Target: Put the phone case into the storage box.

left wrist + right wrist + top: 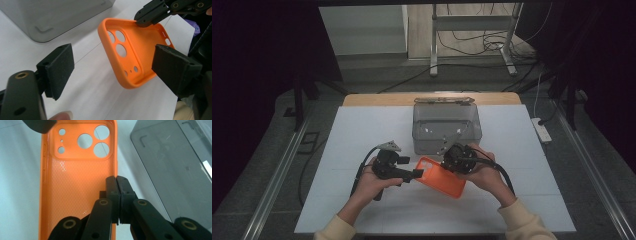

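Over white table (362, 130), right gripper (117, 185) pinches orange phone case (75, 185) edge; left gripper (112, 67) gapes around it.

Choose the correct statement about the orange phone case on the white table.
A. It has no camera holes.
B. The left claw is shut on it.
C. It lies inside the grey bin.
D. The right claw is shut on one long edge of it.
D: in the right gripper view the right claw is pinched shut on the side wall of the orange phone case, while the left claw stands open around its camera end.
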Demonstrator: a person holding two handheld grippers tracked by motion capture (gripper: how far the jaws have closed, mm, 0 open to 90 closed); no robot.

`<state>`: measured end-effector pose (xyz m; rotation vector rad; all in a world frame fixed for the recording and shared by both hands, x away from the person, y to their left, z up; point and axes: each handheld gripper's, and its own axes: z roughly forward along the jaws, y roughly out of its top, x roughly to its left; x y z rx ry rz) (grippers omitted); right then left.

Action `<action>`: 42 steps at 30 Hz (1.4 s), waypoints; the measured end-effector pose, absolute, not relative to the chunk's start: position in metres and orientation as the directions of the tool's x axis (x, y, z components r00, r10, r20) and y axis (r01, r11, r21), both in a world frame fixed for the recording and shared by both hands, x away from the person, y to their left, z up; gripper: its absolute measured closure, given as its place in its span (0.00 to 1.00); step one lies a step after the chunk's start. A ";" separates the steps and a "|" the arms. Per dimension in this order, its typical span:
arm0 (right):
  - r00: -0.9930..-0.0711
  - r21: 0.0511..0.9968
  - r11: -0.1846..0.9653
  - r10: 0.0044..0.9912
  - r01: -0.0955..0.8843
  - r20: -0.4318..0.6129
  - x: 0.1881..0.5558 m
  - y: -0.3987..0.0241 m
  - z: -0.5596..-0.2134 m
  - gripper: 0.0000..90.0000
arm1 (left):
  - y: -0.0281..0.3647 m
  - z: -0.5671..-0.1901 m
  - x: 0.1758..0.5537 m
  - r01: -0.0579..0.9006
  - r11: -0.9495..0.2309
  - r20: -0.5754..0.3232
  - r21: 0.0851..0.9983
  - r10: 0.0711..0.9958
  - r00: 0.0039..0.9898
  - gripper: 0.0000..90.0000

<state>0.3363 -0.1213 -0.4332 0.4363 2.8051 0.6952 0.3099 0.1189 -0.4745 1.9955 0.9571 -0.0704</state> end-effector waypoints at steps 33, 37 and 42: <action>-0.939 0.506 0.847 0.291 0.164 -0.183 0.332 -0.118 -0.432 0.98 | 0.114 -0.488 0.320 0.689 -0.313 -0.496 0.654 0.510 0.703 0.68; -0.940 0.507 0.847 0.287 0.160 -0.182 0.332 -0.118 -0.432 0.97 | 0.118 -0.487 0.320 0.700 -0.296 -0.522 0.650 0.495 0.695 0.78; -0.944 0.506 0.849 0.275 0.151 -0.180 0.331 -0.118 -0.432 0.96 | 0.120 -0.486 0.320 0.696 -0.283 -0.514 0.660 0.505 0.693 0.85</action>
